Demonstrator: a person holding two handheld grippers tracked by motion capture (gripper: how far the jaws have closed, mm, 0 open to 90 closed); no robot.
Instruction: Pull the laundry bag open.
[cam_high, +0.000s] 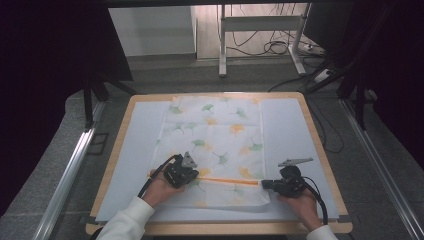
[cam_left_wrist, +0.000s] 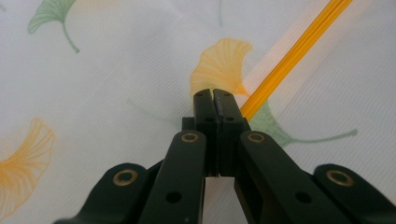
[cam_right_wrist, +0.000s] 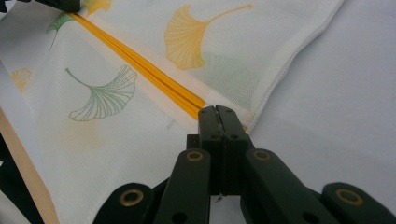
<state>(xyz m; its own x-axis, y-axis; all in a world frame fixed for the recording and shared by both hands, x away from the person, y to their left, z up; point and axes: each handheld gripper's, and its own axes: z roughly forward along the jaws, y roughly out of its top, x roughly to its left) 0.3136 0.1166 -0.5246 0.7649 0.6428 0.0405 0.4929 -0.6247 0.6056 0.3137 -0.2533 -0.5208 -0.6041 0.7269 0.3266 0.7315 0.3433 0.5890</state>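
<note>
A thin, limp leaf-printed cloth is lying along the tabletop middle, reaching its near edge. The left gripper and right gripper are each pinching its orange hem, jaws clamped together; gripping there is probably keeping the soft fabric taut.

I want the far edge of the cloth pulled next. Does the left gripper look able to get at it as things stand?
Probably not right away: the left gripper is shut on the orange hem near the cloth's near end. The table beyond looks free.
</note>
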